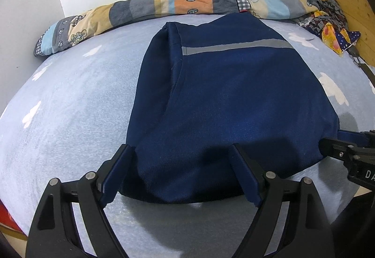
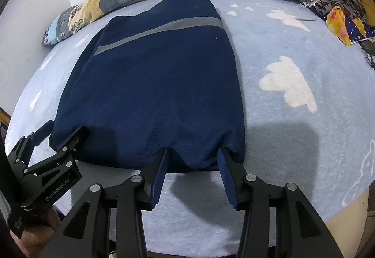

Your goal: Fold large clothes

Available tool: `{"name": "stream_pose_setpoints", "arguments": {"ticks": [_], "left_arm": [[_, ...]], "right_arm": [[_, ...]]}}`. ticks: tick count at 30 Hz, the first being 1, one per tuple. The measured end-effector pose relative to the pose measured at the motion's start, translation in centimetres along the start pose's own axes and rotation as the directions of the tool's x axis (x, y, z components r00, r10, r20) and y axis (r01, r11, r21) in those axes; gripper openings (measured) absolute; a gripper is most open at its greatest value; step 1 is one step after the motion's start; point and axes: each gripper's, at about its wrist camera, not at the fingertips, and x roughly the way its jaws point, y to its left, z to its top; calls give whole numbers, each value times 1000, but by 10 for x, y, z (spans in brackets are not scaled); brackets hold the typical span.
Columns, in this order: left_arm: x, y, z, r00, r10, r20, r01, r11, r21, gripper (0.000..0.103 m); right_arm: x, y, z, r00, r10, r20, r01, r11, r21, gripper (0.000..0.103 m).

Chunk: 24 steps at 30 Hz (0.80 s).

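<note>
Garment (image 1: 225,98) — a large navy piece of twill-like cloth with one grey reflective stripe (image 1: 236,46) across its far part — lies flat on the bed (image 1: 70,103), already narrowed into a long panel that runs from the near edge away toward the rolled quilt (image 1: 145,7). On its left side a lengthwise fold shows as a raised ridge.

Both tools sit at the near hem. The left hand-held gripper (image 1: 181,152) has its jaws spread wide, one finger just beside the garment's left edge and the other over the cloth; nothing is pinched between them. The right hand-held gripper (image 2: 194,155) is likewise spread, its tips at the hem near the right corner, with the cloth dipping between them but not clamped.

By my reading, the side folds are done and the step in hand is taking hold of the near hem. The next move probably calls for both to close on the hem together, catching every layer, then lift and carry it evenly toward the stripe end so the fold lands square.

The sheet is pale blue fleece with white clouds — soft, likely to drag on the cloth. Crumpled patterned fabric (image 2: 339,14) lies well apart at the far right.
</note>
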Motion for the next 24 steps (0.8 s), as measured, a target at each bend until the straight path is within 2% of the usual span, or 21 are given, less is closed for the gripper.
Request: {"name": "stream_pose_setpoints", "arguments": {"ticks": [9, 11, 13, 16, 19, 21, 24], "left_arm": [[3, 15, -1, 998, -49, -29, 46, 995, -89, 90], [-4, 22, -1, 997, -73, -31, 68, 989, -129, 90], [-11, 27, -1, 998, -64, -25, 60, 988, -141, 90], [-24, 34, -2, 999, -53, -1, 52, 986, -160, 90], [-24, 36, -6, 999, -42, -14, 40, 987, -157, 90], [-13, 34, -8, 998, -25, -58, 18, 991, -132, 90], [-2, 37, -11, 995, -32, -95, 18, 989, -144, 90]], "right_arm": [[-2, -1, 0, 1000, 7, 9, -7, 1000, -8, 47], [-12, -3, -1, 999, 27, 31, -27, 1000, 9, 49], [-25, -6, 0, 996, 54, 74, -56, 998, 28, 47], [-37, -10, -2, 993, 18, 114, -23, 999, 46, 47], [-31, -12, -4, 997, 1, 80, -5, 998, 57, 47], [-21, -12, -4, 999, -15, 42, 13, 999, 53, 47], [-7, -18, -6, 1000, 25, -12, -23, 995, 100, 47]]}}
